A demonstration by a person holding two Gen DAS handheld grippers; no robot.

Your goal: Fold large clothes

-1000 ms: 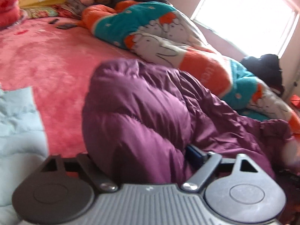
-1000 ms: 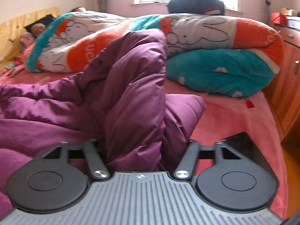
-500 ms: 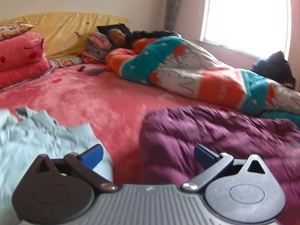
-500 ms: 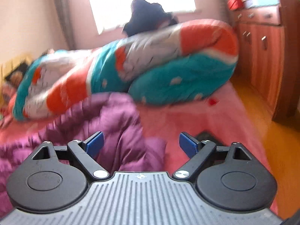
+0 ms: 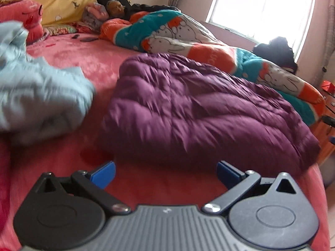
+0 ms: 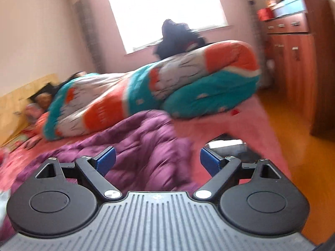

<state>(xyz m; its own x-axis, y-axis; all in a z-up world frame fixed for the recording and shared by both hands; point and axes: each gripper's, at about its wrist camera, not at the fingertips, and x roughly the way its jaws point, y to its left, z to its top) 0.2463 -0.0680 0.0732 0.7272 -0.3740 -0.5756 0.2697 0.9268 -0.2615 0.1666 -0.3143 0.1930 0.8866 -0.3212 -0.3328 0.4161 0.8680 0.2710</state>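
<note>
Your left gripper (image 5: 165, 172) stood with its blue-padded jaws spread wide and nothing between them; they held and touched no cloth, only hung over the pink plush bedspread (image 5: 88, 62). To its left lay a crumpled pale blue garment (image 5: 39, 94), blurred, well off the jaws. Ahead of the jaws, just beyond the blue pads and apart from them, the quilted purple down jacket (image 5: 199, 113) lay in a broad folded mound on the bedspread. Behind it ran the rolled orange, teal and white rabbit-print quilt (image 5: 188, 41), with a bright window (image 5: 261, 6) above.

Your right gripper (image 6: 158, 160) was likewise fully open and empty. The purple jacket (image 6: 146, 146) lay ahead of it and to the left, showing behind the left pad and in the gap between the pads; whether cloth brushed that pad you could not tell through the blur. The right pad stood over bare bedspread (image 6: 240, 125). Further right stood a reddish wooden cabinet (image 6: 297, 62) on an orange floor (image 6: 303, 167).
</note>
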